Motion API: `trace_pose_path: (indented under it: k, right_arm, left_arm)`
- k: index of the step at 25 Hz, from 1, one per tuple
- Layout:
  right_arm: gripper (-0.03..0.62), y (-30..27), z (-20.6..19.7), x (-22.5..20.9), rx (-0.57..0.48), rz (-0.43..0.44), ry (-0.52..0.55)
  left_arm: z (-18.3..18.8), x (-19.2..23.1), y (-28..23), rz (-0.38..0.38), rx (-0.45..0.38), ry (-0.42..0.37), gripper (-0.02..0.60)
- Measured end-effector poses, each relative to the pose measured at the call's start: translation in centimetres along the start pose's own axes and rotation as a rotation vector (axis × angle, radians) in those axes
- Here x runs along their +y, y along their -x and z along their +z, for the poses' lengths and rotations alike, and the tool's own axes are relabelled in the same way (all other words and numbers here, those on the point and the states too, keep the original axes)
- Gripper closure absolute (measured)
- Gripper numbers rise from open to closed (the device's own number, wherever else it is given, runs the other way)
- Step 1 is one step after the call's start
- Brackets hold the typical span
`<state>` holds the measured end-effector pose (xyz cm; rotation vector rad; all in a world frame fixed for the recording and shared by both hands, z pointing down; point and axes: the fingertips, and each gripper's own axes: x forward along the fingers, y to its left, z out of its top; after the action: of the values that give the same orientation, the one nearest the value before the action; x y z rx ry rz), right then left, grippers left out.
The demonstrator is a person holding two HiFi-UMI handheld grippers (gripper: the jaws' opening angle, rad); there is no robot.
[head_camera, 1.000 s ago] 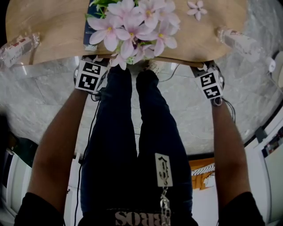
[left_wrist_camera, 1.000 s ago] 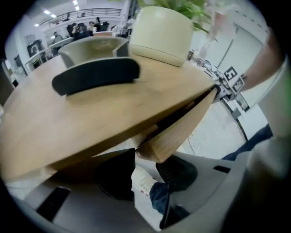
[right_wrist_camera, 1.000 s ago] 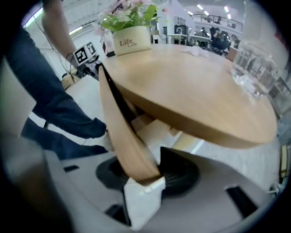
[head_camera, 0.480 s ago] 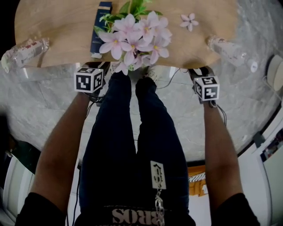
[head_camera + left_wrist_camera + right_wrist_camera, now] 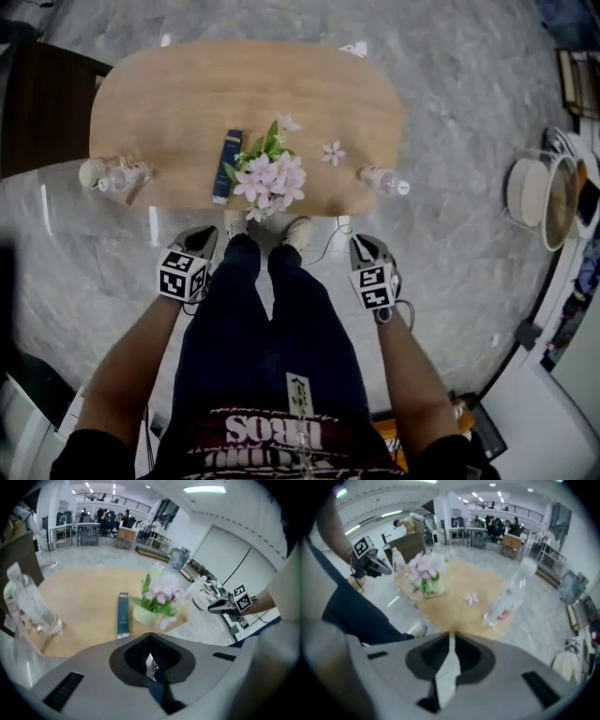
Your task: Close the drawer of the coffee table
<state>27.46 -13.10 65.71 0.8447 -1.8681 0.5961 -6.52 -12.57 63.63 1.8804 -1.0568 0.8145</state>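
Right now the grey marble floor (image 5: 450, 141) is carrying the wooden table (image 5: 187, 94), and you are standing at the middle of its near edge, your shoes (image 5: 298, 230) just at that edge. No view is showing the drawer.

You are holding the left hand-held gripper (image 5: 203, 236) beside your left leg, just short of the near edge. Its jaws are sitting together with nothing between them. The right hand-held gripper (image 5: 361, 244) is hanging beside your right leg, also off the table. Its jaws are closing, with a thin slit between them and nothing in it.

A pot of pink flowers (image 5: 270, 173) is standing at the middle of the near edge, and a dark blue box (image 5: 226, 166) is lying just left of it. A clear bottle (image 5: 120, 174) is lying at the near left corner and a second bottle (image 5: 382, 180) toward the near right corner. A loose blossom (image 5: 332, 152) is resting between the flowers and that second bottle.
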Motion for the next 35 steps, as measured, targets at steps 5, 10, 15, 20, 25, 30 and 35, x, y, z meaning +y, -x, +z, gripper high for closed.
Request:
trace_pose_path:
  k: [5,10,15,20,25,30,35]
  right_arm:
    - [0.554,13.1,13.6,3.1,-0.305,-0.013,0.033]
    - [0.560,25.0,25.2,3.9,-0.614,-0.056,0.013]
    - [0.560,30.4,30.0,2.8,-0.785,-0.079,-0.111]
    - [0.560,31.3,30.1,2.5,-0.789,-0.071,-0.109]
    - [0.560,31.9,31.5,1.7,-0.841,-0.045,-0.086]
    - [0.560,31.6,31.0,1.8,-0.822,-0.003,-0.076]
    - [0.560,30.8,30.8,2.8,-0.837,0.055,-0.073]
  left_arm:
    - [13.9,-8.3,10.2,-0.027,-0.282,-0.173,0.560]
    - [26.4,-13.9,21.1,-0.002,-0.579,-0.298,0.560]
    - [31.1,-14.9,25.0,0.043,-0.685,-0.299,0.561]
    - [32.2,-15.2,26.4,0.068,-0.742,-0.245,0.560]
    - [33.4,-15.9,27.3,0.101,-0.785,-0.242,0.560]
    - [32.5,-16.8,27.2,0.137,-0.773,-0.253,0.560]
    - [30.6,-16.5,27.8,0.198,-0.744,-0.229,0.560]
